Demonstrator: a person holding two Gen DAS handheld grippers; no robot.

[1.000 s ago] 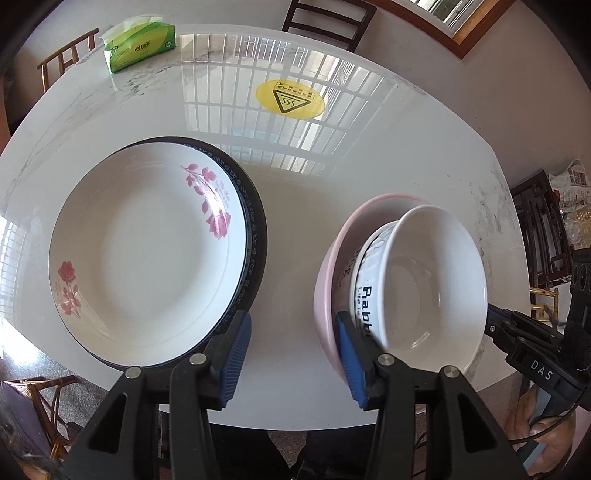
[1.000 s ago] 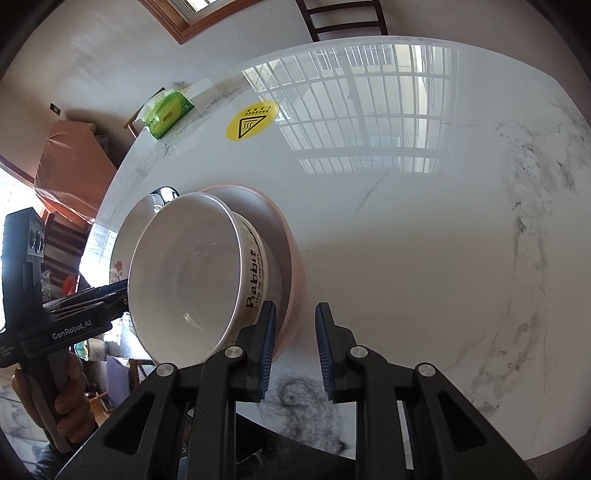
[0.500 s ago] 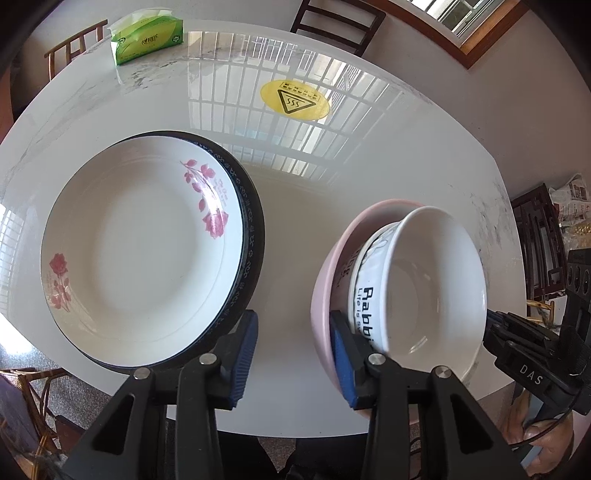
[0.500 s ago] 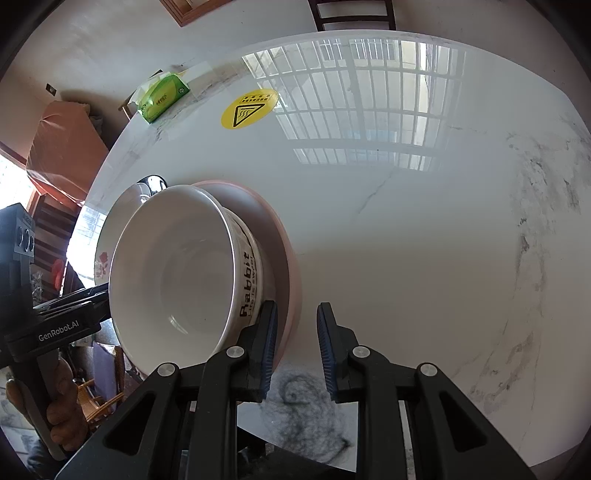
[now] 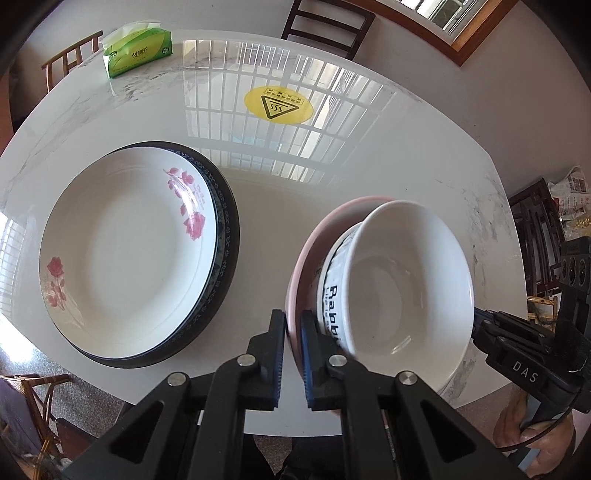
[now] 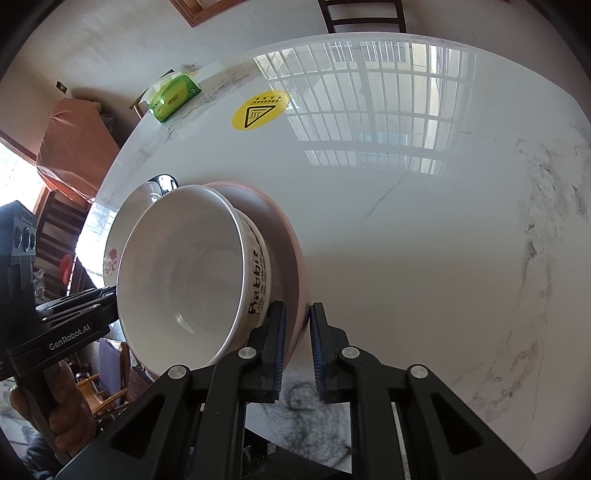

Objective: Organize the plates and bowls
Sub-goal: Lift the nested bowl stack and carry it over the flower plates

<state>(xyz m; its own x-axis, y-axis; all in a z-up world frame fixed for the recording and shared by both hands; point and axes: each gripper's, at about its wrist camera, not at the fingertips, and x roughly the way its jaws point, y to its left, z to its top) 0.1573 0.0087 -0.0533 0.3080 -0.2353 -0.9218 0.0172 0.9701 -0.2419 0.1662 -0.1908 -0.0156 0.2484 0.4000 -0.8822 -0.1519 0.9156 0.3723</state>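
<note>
A white bowl (image 5: 402,280) lettered "Rabbit" sits nested in a pink bowl (image 5: 314,243) at the table's near edge. My left gripper (image 5: 293,349) is shut on the pink bowl's left rim. My right gripper (image 6: 297,339) is shut on the pink bowl's (image 6: 284,236) opposite rim, beside the white bowl (image 6: 184,266). A white plate with pink flowers (image 5: 125,243) lies stacked on a dark-rimmed plate (image 5: 229,236) to the left; the flowered plate's edge shows behind the bowls in the right wrist view (image 6: 114,243).
The white marble table (image 5: 369,158) carries a yellow warning sticker (image 5: 277,104) and a green tissue pack (image 5: 136,48) at the far side. Chairs stand around the table (image 5: 325,22).
My left gripper has closed from wide open onto the pink bowl's rim. The right gripper keeps its grip on the other side. The bowls have barely shifted.
</note>
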